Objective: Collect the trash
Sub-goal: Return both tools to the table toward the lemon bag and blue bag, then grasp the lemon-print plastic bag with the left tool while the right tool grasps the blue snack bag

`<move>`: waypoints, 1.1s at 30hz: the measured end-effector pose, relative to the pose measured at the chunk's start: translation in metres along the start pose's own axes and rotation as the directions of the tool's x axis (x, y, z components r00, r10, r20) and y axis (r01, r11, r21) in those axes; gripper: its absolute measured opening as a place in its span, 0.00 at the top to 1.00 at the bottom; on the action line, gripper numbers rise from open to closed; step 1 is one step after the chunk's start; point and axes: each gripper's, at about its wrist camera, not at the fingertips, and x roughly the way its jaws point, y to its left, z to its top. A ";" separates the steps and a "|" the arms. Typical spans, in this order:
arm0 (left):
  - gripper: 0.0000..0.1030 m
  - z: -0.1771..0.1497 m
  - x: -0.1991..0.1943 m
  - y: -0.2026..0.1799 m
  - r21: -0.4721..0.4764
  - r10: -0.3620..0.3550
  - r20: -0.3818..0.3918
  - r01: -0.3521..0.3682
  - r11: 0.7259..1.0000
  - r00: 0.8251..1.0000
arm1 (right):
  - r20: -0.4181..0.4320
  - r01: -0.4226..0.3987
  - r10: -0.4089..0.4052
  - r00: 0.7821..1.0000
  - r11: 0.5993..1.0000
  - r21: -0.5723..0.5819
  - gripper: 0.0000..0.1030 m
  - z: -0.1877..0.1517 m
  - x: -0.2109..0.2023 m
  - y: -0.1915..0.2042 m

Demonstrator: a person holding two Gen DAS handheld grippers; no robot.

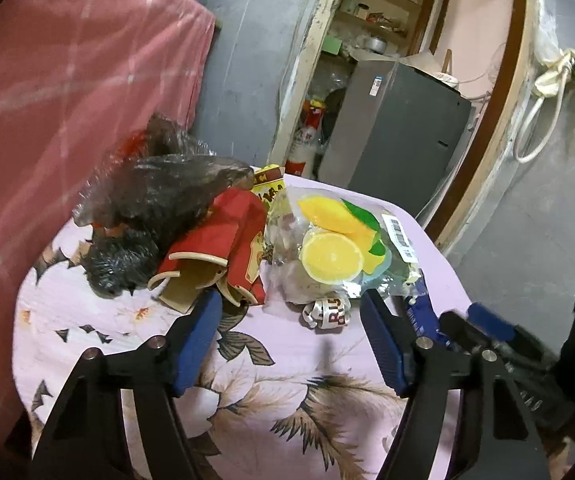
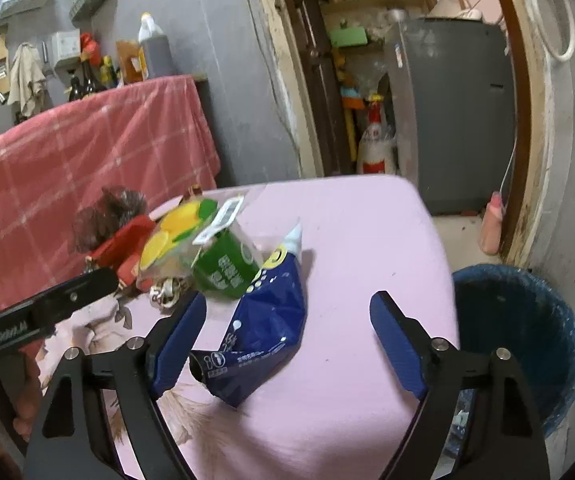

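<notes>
- A table under a pink floral cloth; its bare right half runs to a rounded edge at 2 o'clock in the right wrist view; the trash crowds the left.
- Only the right wrist view shows the blue bin on the floor at 4 o'clock; its contents cannot be told.
- Right gripper: jaws apart, a blue snack bag between them, untouched.
- Left gripper: jaws apart, gripping nothing, below a lemon-print bag, a crushed can, a red carton and black plastic.
</notes>
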 end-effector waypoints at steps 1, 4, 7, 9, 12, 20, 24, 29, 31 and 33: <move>0.36 0.000 0.000 0.001 -0.006 -0.007 0.000 0.007 1.000 1.000 | -0.016 0.000 0.000 1.000 1.000 -0.004 0.23 -0.001 0.003 0.001; 0.36 0.002 0.000 0.000 -0.008 -0.025 -0.005 0.025 1.000 1.000 | -0.058 0.006 -0.007 0.998 1.000 -0.009 0.24 -0.004 0.013 0.002; 0.36 0.004 0.001 -0.001 -0.009 -0.042 -0.013 0.042 0.999 0.999 | -0.071 0.015 -0.015 0.997 1.000 -0.004 0.27 -0.002 0.018 0.001; 0.36 0.006 0.003 -0.001 -0.011 -0.048 -0.021 0.048 0.999 0.999 | -0.076 0.021 -0.021 0.997 1.000 -0.004 0.39 0.000 0.021 -0.003; 0.36 0.009 0.008 -0.005 -0.017 -0.059 -0.031 0.059 0.998 0.998 | -0.083 0.038 -0.038 0.996 0.999 0.002 0.60 0.003 0.023 -0.012; 0.36 0.021 0.018 -0.002 -0.062 -0.081 -0.055 0.077 0.995 0.995 | -0.075 0.009 -0.007 0.997 1.000 0.019 0.74 0.004 0.021 -0.022; 0.36 0.025 0.021 0.002 -0.082 -0.085 -0.065 0.079 0.994 0.994 | -0.046 -0.019 0.020 0.999 1.000 0.010 0.73 0.006 0.013 -0.018; 0.37 0.026 0.024 0.010 -0.101 -0.085 -0.080 0.076 0.992 0.993 | -0.053 -0.057 0.058 0.997 0.998 0.020 0.63 0.007 0.009 -0.012; 0.43 0.026 0.025 0.014 -0.111 -0.083 -0.091 0.073 0.991 0.992 | -0.065 -0.069 0.070 0.995 0.997 0.017 0.62 0.007 0.010 -0.007; 0.46 0.027 0.025 0.016 -0.117 -0.086 -0.092 0.075 0.990 0.992 | -0.077 -0.074 0.075 0.994 0.997 0.014 0.55 0.005 0.013 -0.002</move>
